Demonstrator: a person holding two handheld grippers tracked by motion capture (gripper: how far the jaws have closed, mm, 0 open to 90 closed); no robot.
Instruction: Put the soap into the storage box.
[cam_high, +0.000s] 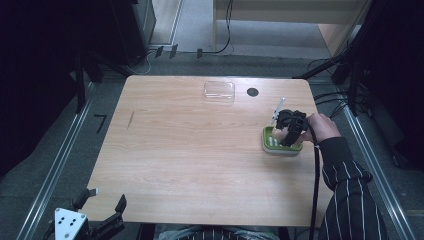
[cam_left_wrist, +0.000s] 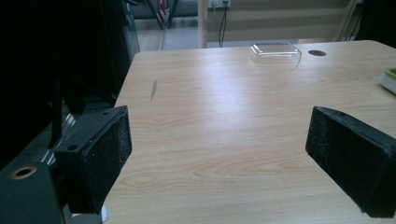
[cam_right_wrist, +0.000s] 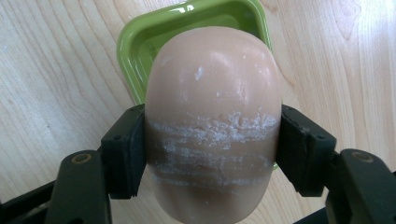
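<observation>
While right gripper (cam_right_wrist: 212, 154) clamps smooth oval pink soap (cam_right_wrist: 212, 116), pads pressing both flanks, soap hangs over glossy green rounded-square dish (cam_high: 282, 141) near table's 3 o'clock edge. Chalky white scuff bands cross soap. Left gripper (cam_high: 102, 202) rests off 7 o'clock corner, foam-faced jaws spread wide, nothing between. Clear plastic lid (cam_high: 219, 90) sits at 12 o'clock beside dark round hole (cam_high: 252, 92). Pale woodgrain table (cam_high: 190, 150) broad and bare through centre.

Table (cam_high: 200, 160): pale wood grain, smooth, satin. Dish (cam_right_wrist: 154, 42): glossy green plastic. Soap (cam_right_wrist: 212, 112): matt pink, white scuffed streaks. Lid (cam_left_wrist: 274, 51): clear plastic. Pads (cam_left_wrist: 105, 158): black, rough foam.
</observation>
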